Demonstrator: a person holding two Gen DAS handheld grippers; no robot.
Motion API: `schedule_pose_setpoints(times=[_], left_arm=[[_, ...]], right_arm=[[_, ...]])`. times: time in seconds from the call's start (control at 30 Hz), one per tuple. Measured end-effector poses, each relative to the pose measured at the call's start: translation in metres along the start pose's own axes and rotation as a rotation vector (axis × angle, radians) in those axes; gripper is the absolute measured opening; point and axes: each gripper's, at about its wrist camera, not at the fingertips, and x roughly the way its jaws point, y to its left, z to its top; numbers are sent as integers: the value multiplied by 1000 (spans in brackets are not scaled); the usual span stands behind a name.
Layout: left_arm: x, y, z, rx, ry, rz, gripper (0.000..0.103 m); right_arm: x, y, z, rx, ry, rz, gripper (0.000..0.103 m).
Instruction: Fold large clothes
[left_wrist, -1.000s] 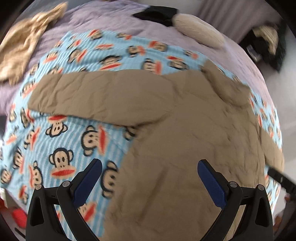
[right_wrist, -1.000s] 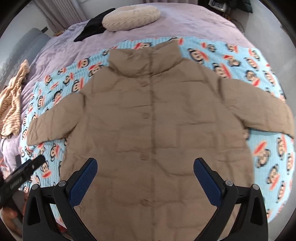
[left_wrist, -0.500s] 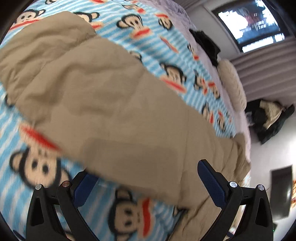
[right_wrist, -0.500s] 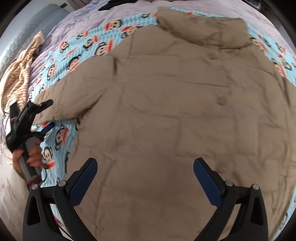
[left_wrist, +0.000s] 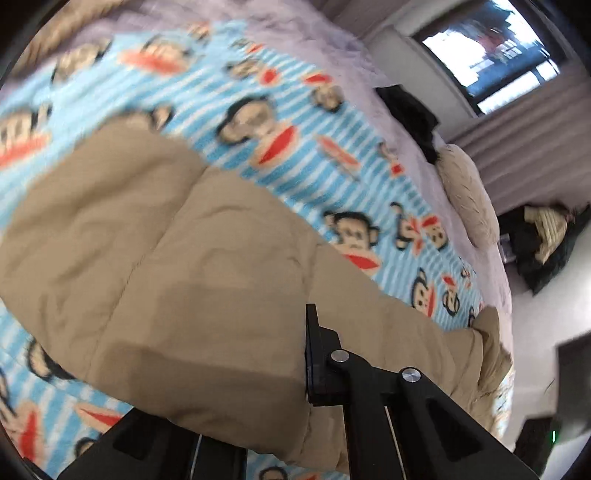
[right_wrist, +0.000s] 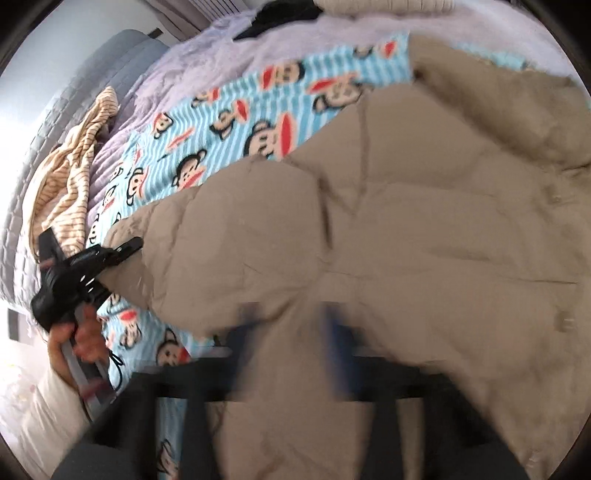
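A tan puffer jacket (right_wrist: 406, 221) lies front up on a blue monkey-print blanket (right_wrist: 229, 122). In the left wrist view its left sleeve (left_wrist: 184, 258) crosses the frame. My left gripper (left_wrist: 304, 332) is shut on the sleeve near the cuff, and one finger is hidden under the fabric. The right wrist view shows that same left gripper (right_wrist: 125, 247) clamped on the sleeve end, held by a person's hand (right_wrist: 81, 332). My right gripper (right_wrist: 291, 321) is blurred. Its jaws are closing on a fold of the jacket's body below the armpit.
The blanket (left_wrist: 295, 110) lies on a purple bed cover (left_wrist: 314, 48). A striped beige garment (right_wrist: 70, 177) is heaped at the bed's left. A black garment (left_wrist: 406, 107) and a cream pillow (left_wrist: 469, 195) sit at the head. Clothes are piled on the floor (left_wrist: 546, 236).
Both grippers came down from above the spread jacket with their jaws wide. The left one went to the left sleeve and shut on it. The right one dropped to the body and narrowed on fabric.
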Motion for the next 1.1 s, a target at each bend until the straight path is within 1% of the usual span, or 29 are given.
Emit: schedule_pose_setpoints(times=[0.07,0.13,0.17,0.2,0.23,0.27,0.33,0.37,0.43,0.47,0.5,0.53,0.57,0.6,0.63,0.67,0.7,0.73,0.8,0.83,0.87,0.9,0.93,0.97,1.0,1.03,1.1], left_arm=[[-18,-19,2,57,-35,-33,8],[-35,-41,2,118,-57,-79,8],[-43,-52,-1,146,-62,-107,8],[-50,-67,-3,186,-57,-159,8],[-53,-80,-5,215,-44,-201,8],[-55,-103,-10,270,-20,-260,8],[-54,-135,-22,350,14,-327,8],[-50,-156,-31,390,40,-375,8],[-43,-192,-51,438,84,-449,8],[-37,-213,-62,467,103,-475,8],[-31,-229,-73,488,118,-485,8],[-25,-246,-85,508,136,-489,8],[-12,-268,-101,537,166,-487,8],[-4,-280,-113,563,184,-480,8],[6,-295,-130,604,201,-452,8],[21,-310,-150,665,214,-397,8],[34,-320,-170,726,214,-336,8],[47,-330,-191,785,207,-260,8],[80,-335,-234,887,233,-107,9],[90,-331,-247,911,244,-64,9],[97,-325,-260,934,249,-18,12],[96,-320,-269,945,244,-1,27],[92,-318,-272,945,241,-8,57],[83,-316,-273,942,235,-20,75],[76,-316,-274,948,214,-11,97],[61,-315,-273,969,171,0,99],[45,-310,-263,984,148,5,99]], right_arm=[[19,1,5,49,13,70,10],[34,2,5,62,26,100,9],[44,2,4,74,38,116,9],[52,1,2,84,51,122,9],[61,1,1,91,64,126,9],[68,0,0,92,72,126,8],[77,-4,-1,100,73,134,7],[77,-7,-1,112,81,156,6],[71,-14,-1,138,100,201,6],[64,-18,-2,152,102,221,6],[50,-28,-5,167,95,234,6],[38,-38,-8,177,83,230,6],[22,-49,-11,187,66,218,6],[3,-65,-17,203,44,189,6],[-19,-86,-24,228,20,143,6],[-35,-102,-30,245,5,105,6],[-57,-127,-40,269,-14,44,6],[-72,-145,-48,285,-23,-5,6],[-97,-180,-63,327,-38,-71,6],[-105,-193,-69,347,-41,-91,6],[-111,-202,-74,362,-46,-101,6],[-118,-211,-79,382,-54,-109,6],[-122,-214,-81,391,-58,-114,6],[-125,-215,-82,393,-63,-120,7],[-126,-215,-83,390,-66,-122,9],[-125,-211,-81,382,-68,-127,9],[-127,-203,-75,354,-72,-148,10]])
